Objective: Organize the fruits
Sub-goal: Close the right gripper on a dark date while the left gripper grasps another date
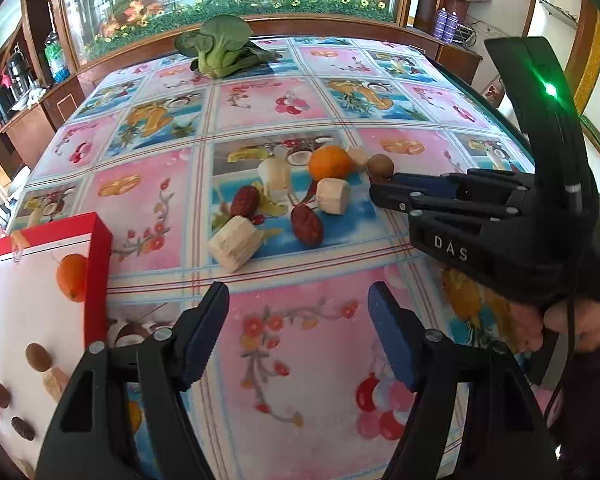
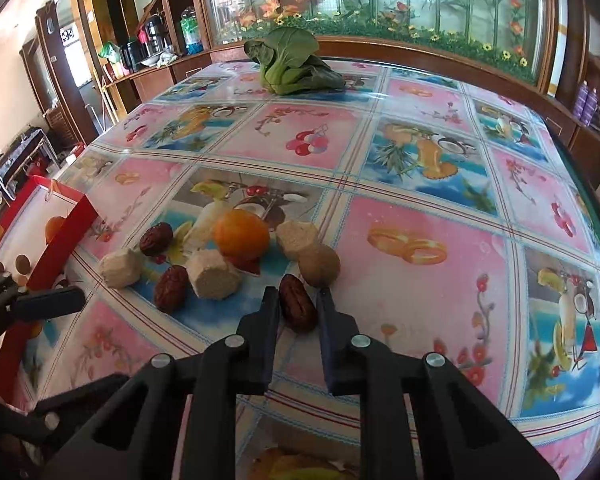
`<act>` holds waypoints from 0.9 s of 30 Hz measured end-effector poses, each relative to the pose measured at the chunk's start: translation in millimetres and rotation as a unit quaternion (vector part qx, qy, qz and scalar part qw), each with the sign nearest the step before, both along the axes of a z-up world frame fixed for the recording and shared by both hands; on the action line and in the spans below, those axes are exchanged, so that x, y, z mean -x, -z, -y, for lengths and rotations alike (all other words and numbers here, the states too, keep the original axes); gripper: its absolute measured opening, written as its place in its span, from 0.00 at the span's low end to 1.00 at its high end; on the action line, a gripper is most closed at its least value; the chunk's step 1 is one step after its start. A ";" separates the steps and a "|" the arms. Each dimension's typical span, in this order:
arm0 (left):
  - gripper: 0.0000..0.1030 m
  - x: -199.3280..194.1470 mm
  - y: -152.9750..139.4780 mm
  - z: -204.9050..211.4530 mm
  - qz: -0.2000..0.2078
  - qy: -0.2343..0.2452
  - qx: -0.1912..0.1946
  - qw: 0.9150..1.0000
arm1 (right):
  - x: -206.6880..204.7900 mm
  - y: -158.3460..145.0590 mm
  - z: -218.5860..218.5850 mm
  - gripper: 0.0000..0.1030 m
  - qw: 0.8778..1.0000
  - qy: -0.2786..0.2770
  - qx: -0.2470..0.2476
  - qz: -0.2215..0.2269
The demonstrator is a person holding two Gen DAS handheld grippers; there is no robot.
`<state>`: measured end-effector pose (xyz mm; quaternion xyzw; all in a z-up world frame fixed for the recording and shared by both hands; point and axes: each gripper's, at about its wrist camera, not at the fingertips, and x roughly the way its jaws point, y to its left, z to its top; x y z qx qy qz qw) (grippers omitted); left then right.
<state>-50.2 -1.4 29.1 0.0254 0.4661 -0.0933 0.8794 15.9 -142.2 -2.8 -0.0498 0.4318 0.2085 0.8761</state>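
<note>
Here, your right gripper point(image 2: 298, 300) pinching a red date point(image 2: 298, 304) beside the kiwi point(image 2: 320, 266), your left gripper point(image 1: 296, 336) spread wide near the red box point(image 1: 98, 264).

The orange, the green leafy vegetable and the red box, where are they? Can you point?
orange point(image 2: 242, 234), right wrist view, middle of its peel.
green leafy vegetable point(image 1: 220, 50), left wrist view, its pale stalks.
red box point(image 1: 98, 276), left wrist view, its red side wall.
</note>
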 end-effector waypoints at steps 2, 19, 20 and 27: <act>0.62 -4.9 1.3 3.8 -0.007 0.002 0.002 1.000 | -3.1 -1.0 10.4 0.17 1.000 0.010 -0.014 -0.017; 0.28 -51.2 15.0 16.4 -0.010 0.006 -0.027 1.000 | -2.9 -1.1 22.6 0.17 0.998 0.020 -0.040 -0.035; 0.23 -50.7 15.0 18.2 -0.007 0.010 -0.027 1.000 | -3.2 -1.1 22.3 0.17 0.998 0.020 -0.039 -0.034; 0.22 -44.3 15.3 17.3 -0.001 0.005 -0.017 1.000 | -1.1 -0.6 19.9 0.17 0.999 0.015 -0.028 -0.024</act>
